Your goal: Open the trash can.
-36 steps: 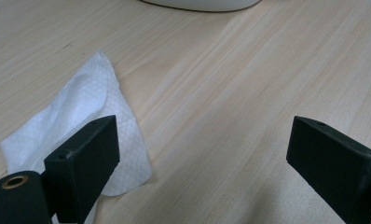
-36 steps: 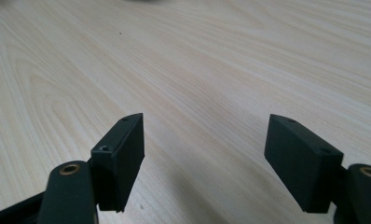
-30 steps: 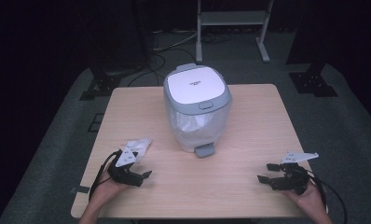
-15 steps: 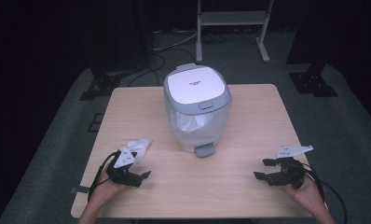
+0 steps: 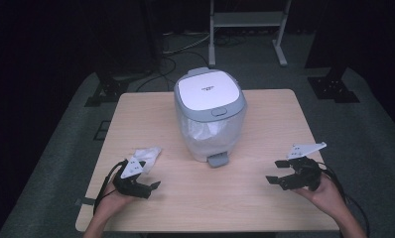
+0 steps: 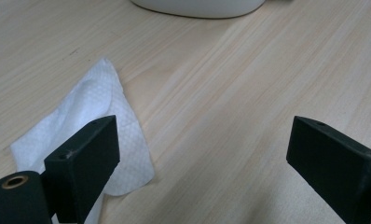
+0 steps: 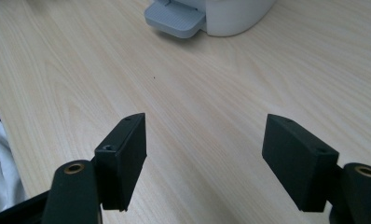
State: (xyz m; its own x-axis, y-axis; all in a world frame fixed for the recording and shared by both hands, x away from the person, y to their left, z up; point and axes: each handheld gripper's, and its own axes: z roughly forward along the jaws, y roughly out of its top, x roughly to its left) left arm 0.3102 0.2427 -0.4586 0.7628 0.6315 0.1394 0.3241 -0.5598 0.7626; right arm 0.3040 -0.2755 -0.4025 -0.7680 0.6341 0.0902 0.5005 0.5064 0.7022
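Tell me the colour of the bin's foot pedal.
Grey pedal, clearest in the right gripper view.

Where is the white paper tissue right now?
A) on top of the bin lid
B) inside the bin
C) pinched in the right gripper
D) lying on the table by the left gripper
D: the tissue lies flat on the table beside the left gripper, whose jaws stand open and hold nothing, a little way off from the bin.
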